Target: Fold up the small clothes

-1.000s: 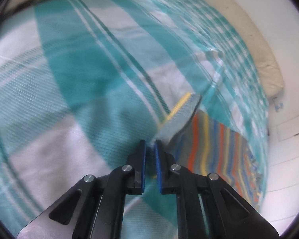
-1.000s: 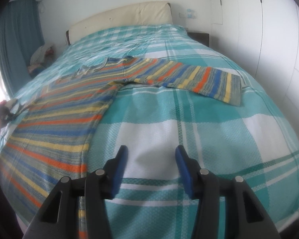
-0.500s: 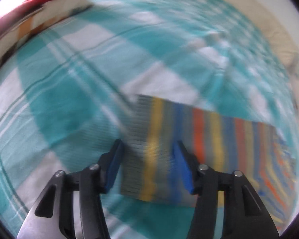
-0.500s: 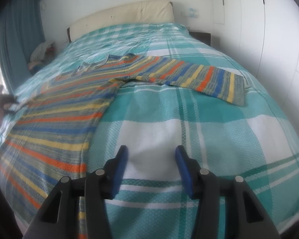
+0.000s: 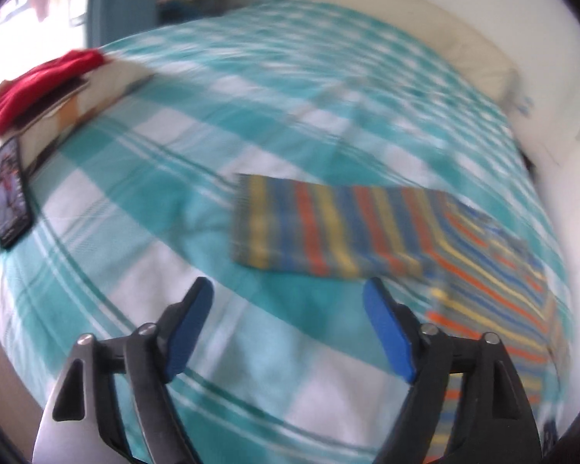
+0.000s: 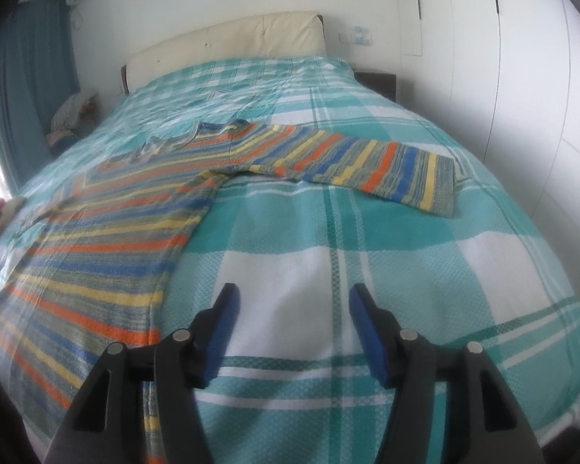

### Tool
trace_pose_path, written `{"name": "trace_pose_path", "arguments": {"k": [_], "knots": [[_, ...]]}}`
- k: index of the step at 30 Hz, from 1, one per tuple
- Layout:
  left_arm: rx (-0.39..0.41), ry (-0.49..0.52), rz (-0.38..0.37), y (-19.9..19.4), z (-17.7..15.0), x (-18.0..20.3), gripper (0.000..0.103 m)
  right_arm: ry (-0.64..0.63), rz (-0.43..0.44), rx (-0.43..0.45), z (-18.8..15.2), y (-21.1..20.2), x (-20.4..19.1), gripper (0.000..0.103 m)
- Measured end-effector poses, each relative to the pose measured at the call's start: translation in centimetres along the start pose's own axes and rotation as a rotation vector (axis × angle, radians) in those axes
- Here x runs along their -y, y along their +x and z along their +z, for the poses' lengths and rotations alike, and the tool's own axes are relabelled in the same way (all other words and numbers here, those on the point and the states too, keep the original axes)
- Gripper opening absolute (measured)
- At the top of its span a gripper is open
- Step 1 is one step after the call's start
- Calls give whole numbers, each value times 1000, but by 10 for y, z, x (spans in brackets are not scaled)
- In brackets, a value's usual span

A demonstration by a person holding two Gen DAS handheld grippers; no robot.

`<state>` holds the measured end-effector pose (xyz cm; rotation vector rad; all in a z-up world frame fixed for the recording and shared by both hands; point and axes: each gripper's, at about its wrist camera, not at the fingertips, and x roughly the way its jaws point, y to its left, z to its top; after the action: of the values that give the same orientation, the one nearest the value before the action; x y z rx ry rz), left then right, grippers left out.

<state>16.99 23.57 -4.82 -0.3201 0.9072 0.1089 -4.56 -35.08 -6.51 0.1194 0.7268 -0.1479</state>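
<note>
A small striped sweater [image 6: 135, 208] in orange, blue, yellow and grey lies flat on the teal-and-white checked bedspread [image 6: 367, 270]. Its right sleeve [image 6: 367, 162] stretches out to the right. In the left wrist view its left sleeve [image 5: 320, 228] lies flat, cuff to the left, ahead of my left gripper [image 5: 288, 301], which is open, empty and above the bedspread [image 5: 154, 201]. My right gripper [image 6: 291, 301] is open and empty, near the front edge of the bed, right of the sweater's hem.
A cream headboard [image 6: 228, 42] stands at the far end. White wardrobe doors [image 6: 521, 77] line the right side. In the left wrist view a red cloth [image 5: 42, 81] on a stack and a dark card [image 5: 11, 189] lie at the bed's left edge.
My left gripper let go of the left sleeve's cuff, opened wide and pulled back; the sleeve now lies flat. My right gripper stayed open and almost still.
</note>
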Motion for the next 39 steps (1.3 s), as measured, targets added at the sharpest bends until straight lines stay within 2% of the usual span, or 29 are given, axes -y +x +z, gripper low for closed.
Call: {"name": "trace_pose_path", "arguments": {"k": [3,8,11,15,18,23,27,33,39], "knots": [[-13,92,-106,-15,-35,44,90,3,-12,8,0,-2,2,63],[-50,173,-201,-11,-87,94,90,16,-28,12,0,-3,7,66],[-36,222,-190,3,-106,115,90,13,-33,11,0,-1,8,67],[21,256,-173,15,-120,120,90,1,-50,25,-1,-3,7,68],[21,225,-168,19,-120,113,90,7,-65,44,0,-6,8,71],[94,221,-139,11,-114,110,92,33,-80,84,4,-8,13,73],[96,216,-145,9,-117,110,93,20,-85,87,5,-7,10,76],[97,282,-124,10,-126,124,95,16,-117,90,6,-7,9,86],[94,287,-111,12,-127,125,95,37,-149,86,6,-6,14,94]]}}
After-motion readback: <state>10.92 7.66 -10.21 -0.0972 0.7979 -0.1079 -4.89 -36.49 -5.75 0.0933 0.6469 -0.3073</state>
